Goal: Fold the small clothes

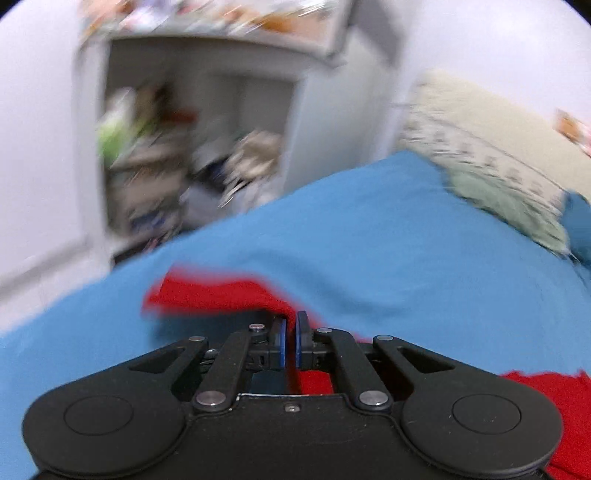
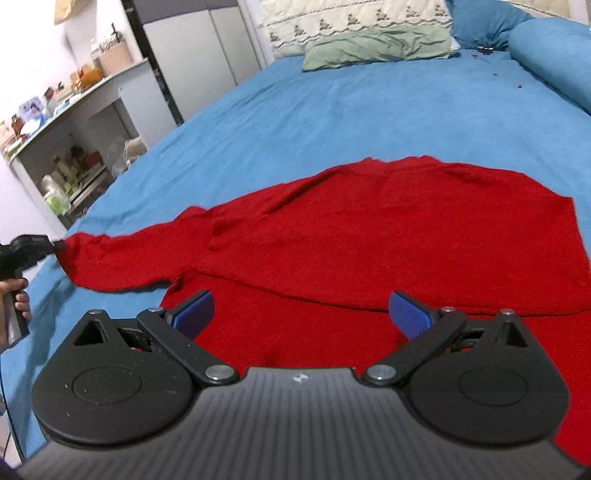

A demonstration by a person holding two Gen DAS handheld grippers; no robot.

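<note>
A red knitted sweater (image 2: 369,236) lies spread on the blue bed sheet (image 2: 332,110), one sleeve stretched out to the left. My left gripper (image 1: 291,341) is shut on red cloth (image 1: 221,295); in the right wrist view it (image 2: 55,245) pinches the sleeve's cuff at the far left. My right gripper (image 2: 301,314) is open and empty, low over the sweater's near part.
A green pillow (image 2: 376,50) and a cream quilt (image 2: 354,18) lie at the bed's head, a blue bolster (image 2: 554,55) at the right. A white shelf unit (image 2: 74,147) with clutter stands left of the bed. The left wrist view is motion-blurred.
</note>
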